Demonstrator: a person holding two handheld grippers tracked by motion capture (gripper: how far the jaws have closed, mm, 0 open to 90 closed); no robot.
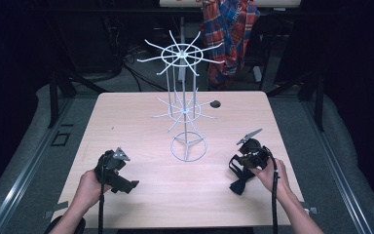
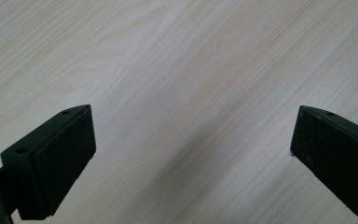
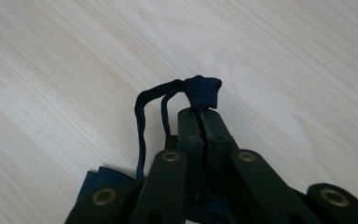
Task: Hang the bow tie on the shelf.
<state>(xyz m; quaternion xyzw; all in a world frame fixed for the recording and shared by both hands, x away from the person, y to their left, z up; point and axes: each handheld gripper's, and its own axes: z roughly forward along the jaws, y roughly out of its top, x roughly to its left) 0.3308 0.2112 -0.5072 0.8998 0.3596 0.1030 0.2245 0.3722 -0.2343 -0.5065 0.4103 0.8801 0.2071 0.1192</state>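
Counter [image 1: 141,122]: pale wood-grain laminate, rectangular, with rounded corners. A white wire display stand [image 1: 187,105] stands upright at the centre toward the far edge; it has a ring base, a thin central post and two tiers of radiating wire spokes.

Right tongs [image 1: 239,168]: near the right edge of the counter, gripped from behind by the right hand [image 1: 271,171], forearm entering from the near edge. The jaws are pressed together on a dark navy fabric bow tie [image 3: 200,91]; its knot sits at the jaw tips, a thin strap loops to one side, and the rest hangs below, touching the counter.

Left tongs [image 2: 191,140]: near the left near corner, held by the left hand [image 1: 88,187]. The black textured pads [image 2: 63,163] stand wide apart over bare wood, holding nothing.
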